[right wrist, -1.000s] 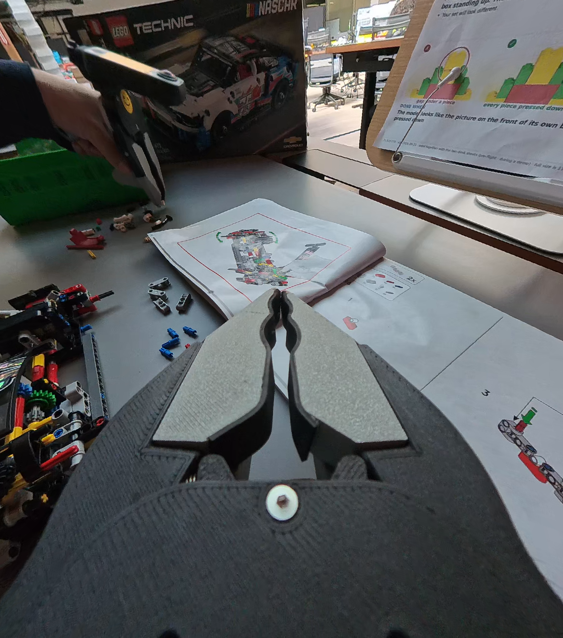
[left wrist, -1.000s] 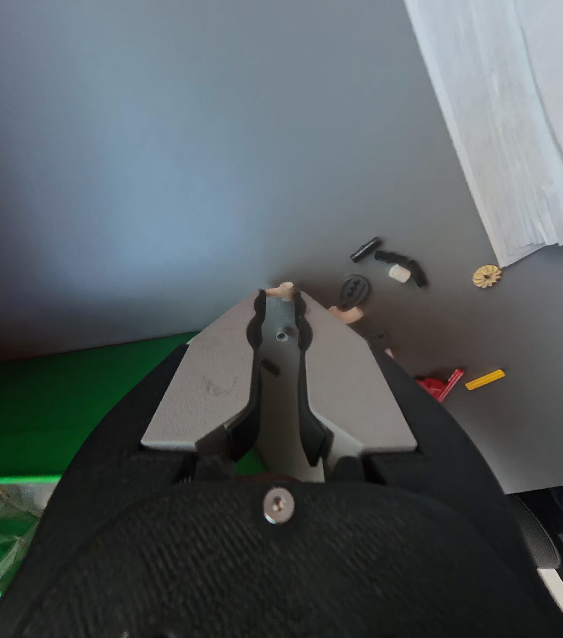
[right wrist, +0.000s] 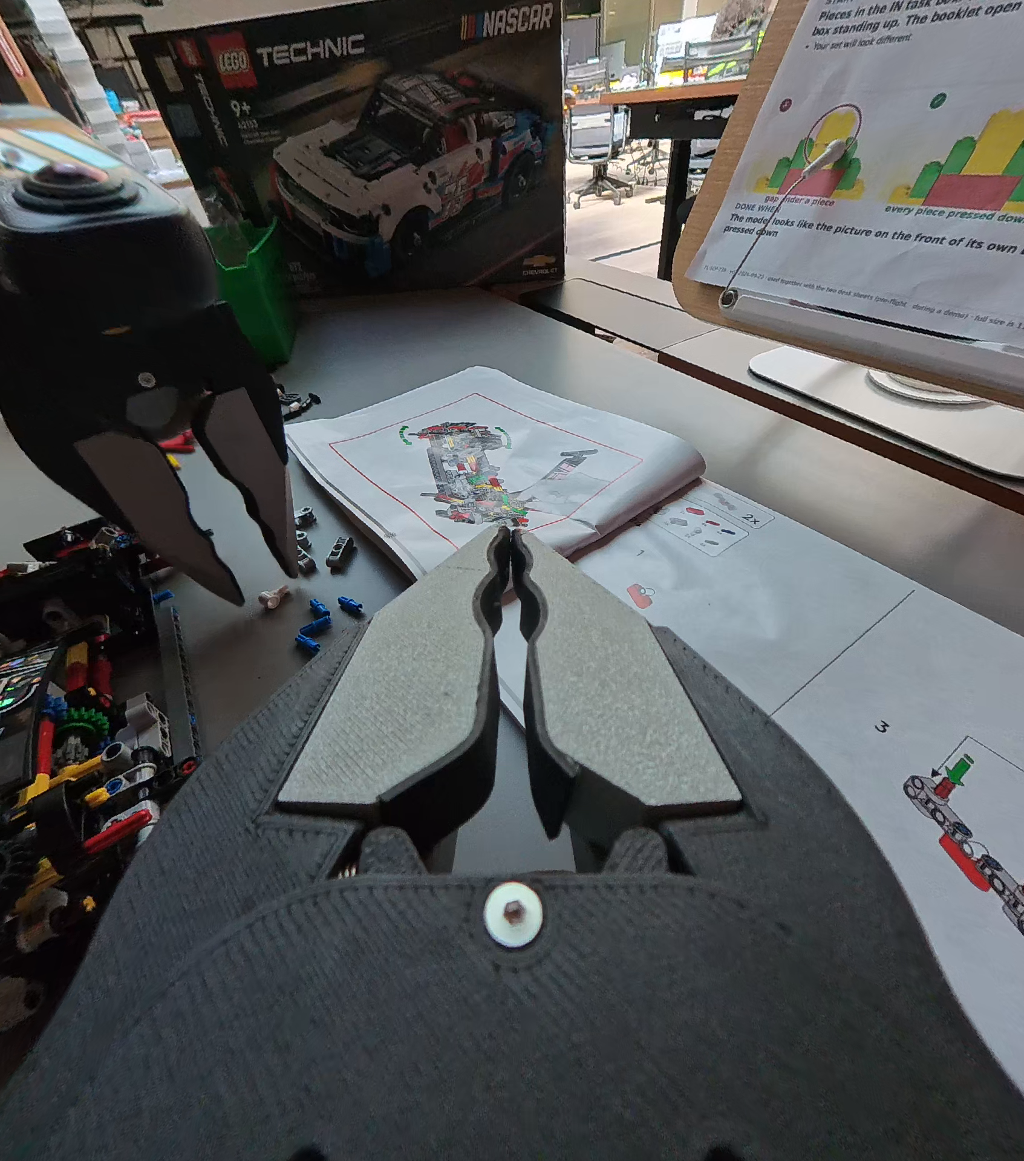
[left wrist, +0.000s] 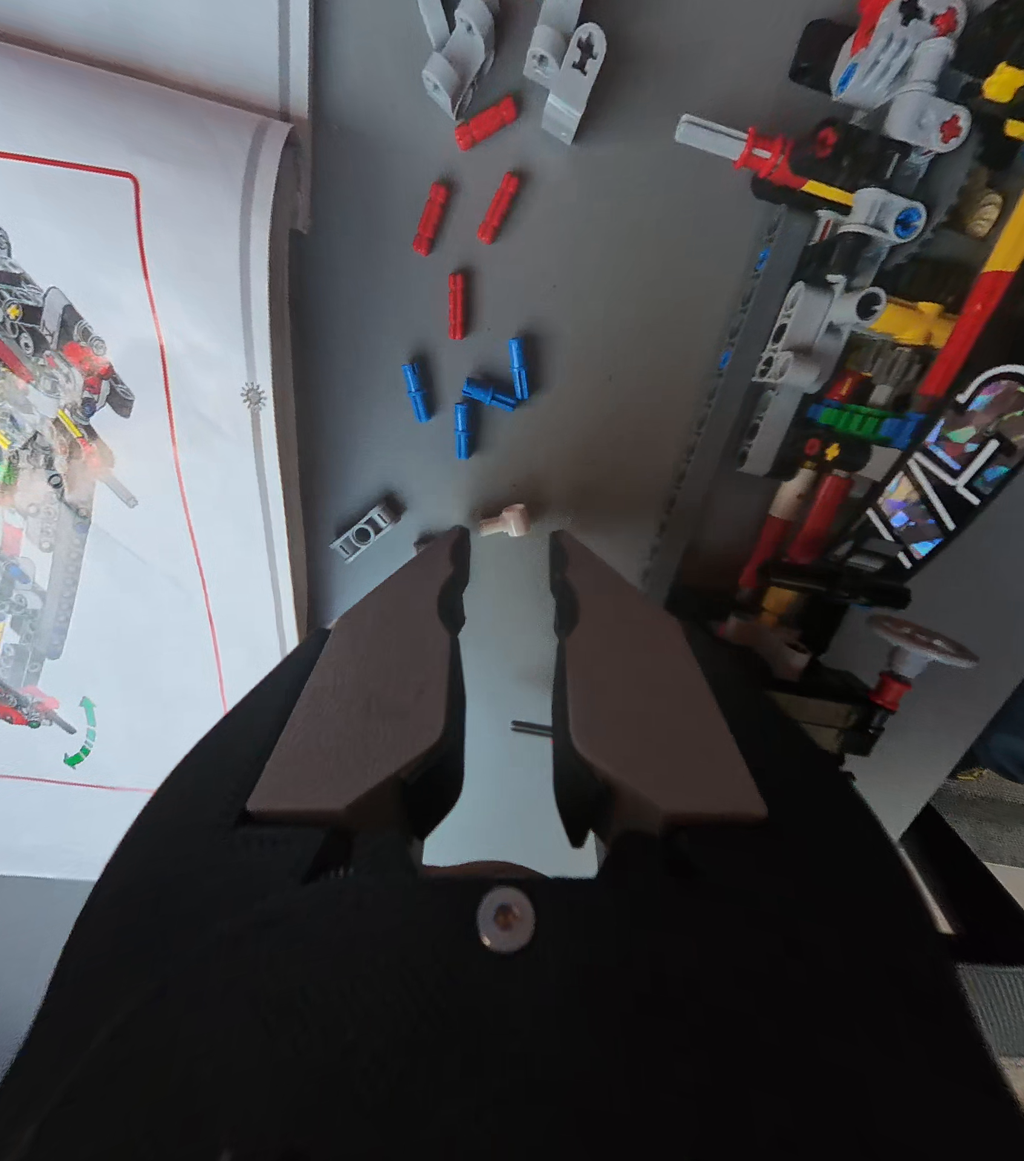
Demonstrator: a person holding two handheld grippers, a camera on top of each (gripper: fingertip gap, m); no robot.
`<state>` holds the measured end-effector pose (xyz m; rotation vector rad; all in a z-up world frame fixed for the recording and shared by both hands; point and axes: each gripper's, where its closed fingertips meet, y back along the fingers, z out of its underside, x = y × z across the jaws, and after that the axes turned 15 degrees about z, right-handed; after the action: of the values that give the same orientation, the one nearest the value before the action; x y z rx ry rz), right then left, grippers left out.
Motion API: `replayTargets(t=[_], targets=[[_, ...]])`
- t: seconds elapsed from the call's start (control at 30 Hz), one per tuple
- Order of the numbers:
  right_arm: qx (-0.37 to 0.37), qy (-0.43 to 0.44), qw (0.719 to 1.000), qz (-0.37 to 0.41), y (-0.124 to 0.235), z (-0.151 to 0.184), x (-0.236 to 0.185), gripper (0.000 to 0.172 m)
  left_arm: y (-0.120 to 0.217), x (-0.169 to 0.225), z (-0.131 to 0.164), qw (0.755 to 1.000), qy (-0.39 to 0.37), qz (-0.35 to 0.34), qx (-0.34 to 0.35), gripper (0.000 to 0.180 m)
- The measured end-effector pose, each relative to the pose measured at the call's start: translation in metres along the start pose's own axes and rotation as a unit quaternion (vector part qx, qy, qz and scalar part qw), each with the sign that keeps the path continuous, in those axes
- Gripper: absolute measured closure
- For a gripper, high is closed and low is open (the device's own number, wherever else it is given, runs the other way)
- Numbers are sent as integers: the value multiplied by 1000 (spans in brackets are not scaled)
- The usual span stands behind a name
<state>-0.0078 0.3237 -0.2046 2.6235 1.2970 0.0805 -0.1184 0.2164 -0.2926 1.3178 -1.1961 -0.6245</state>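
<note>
The half-built model car (right wrist: 38,741) runs off the left edge in the right wrist view. A dark grey piece (left wrist: 427,539) is mostly hidden behind the left gripper's (left wrist: 508,540) finger. The standing sheet (right wrist: 911,157) is cropped at top and right.

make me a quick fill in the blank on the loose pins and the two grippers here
1. The pin lying just past the left gripper is ____ in colour.
2. The left gripper's fingers are ____.
3. The right gripper hovers over the open ____.
4. The pins beyond the blue pins, nearer the grey connectors, are ____.

Missing words: tan; open; booklet; red
</note>
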Motion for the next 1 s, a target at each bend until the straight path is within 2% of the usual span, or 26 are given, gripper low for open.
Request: replayTargets(t=[0.13,0.27,0.37,0.5,0.63,0.77,1.0], targets=[[1,0,1000,1,0,-1,1,172,30,-6,7,999,15,-25,23,158],[3,-1,1000,3,2,-1,2,172,91,-17,31,992,52,-76,87,158],[3,-3,1000,3,1,-1,3,172,138,-26,73,978,98,-135,123,160],[-4,-2,1000,3,-1,3,3,172,168,-24,137,960,162,-176,147,160],[-9,-2,1000,8,-2,6,4,172,167,-18,180,946,203,-183,172,162],[-12,-8,1000,15,-3,9,8,172,155,-26,216,938,241,-195,156,163],[-14,-17,999,24,-1,11,13,172,135,-47,247,932,276,-204,112,163]])
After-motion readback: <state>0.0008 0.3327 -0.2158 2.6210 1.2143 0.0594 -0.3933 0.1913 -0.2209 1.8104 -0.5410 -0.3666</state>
